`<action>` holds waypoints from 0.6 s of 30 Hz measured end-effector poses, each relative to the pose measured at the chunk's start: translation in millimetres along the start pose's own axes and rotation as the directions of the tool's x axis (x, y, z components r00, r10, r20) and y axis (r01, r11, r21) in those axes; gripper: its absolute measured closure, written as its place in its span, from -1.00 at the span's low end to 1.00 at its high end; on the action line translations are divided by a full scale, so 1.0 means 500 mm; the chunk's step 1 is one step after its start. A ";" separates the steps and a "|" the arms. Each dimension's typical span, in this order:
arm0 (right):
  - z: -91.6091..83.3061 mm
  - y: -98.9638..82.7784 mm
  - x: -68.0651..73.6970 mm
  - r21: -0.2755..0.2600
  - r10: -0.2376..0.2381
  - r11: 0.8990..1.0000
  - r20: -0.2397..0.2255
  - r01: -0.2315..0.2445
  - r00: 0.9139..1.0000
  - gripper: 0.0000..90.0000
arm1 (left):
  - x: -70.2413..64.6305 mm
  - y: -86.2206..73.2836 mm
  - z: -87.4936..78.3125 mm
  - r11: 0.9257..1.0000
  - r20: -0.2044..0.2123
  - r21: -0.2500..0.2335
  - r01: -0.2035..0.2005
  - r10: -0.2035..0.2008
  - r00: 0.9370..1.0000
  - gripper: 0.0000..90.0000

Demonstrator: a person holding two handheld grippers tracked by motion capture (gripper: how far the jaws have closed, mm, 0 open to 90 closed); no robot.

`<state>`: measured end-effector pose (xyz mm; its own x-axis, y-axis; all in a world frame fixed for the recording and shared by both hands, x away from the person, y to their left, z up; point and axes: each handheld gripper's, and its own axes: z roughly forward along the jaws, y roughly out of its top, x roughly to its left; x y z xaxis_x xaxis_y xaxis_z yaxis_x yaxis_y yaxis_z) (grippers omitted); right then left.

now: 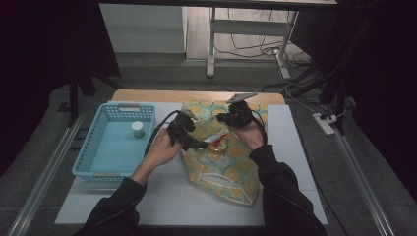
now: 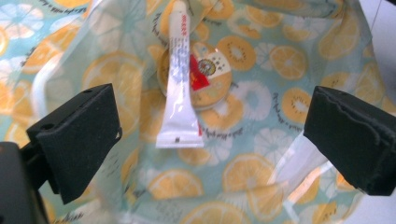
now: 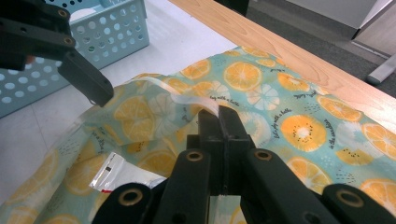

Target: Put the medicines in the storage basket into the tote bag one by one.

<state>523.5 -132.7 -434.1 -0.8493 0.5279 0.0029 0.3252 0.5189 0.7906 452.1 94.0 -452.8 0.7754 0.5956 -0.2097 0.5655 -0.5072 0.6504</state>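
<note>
A plastic bag printed with orange slices lies on the white mat. My right gripper is shut on the bag's clear upper edge and holds it lifted. My left gripper stands open just left of the bag's mouth, with nothing between its pads. Beyond its jaws a white tube lies across a round tin with a red label on the printed plastic. The tube's flat end also shows in the right gripper view, below the left gripper's jaw.
A light blue perforated basket stands left of the bag and holds a small white jar. The wooden table edge runs behind the mat. Bare white mat lies in front of the bag.
</note>
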 end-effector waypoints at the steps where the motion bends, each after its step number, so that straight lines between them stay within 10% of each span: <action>1: -0.001 0.000 0.001 0.000 0.000 1.000 -0.001 0.000 1.000 1.00 | 0.001 -0.002 -0.004 1.000 -0.004 0.001 -0.003 0.003 1.000 -0.92; 18: -0.004 -0.002 -0.001 0.002 0.000 1.000 0.002 0.000 1.000 1.00 | 0.045 -0.049 -0.100 0.996 -0.086 -0.081 0.040 -0.047 0.995 -0.96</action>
<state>522.7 -135.0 -433.5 -0.8484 0.5293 0.0016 0.3261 0.5204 0.7892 441.5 150.8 -437.1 0.7208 0.6703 -0.1763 0.5714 -0.4307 0.6986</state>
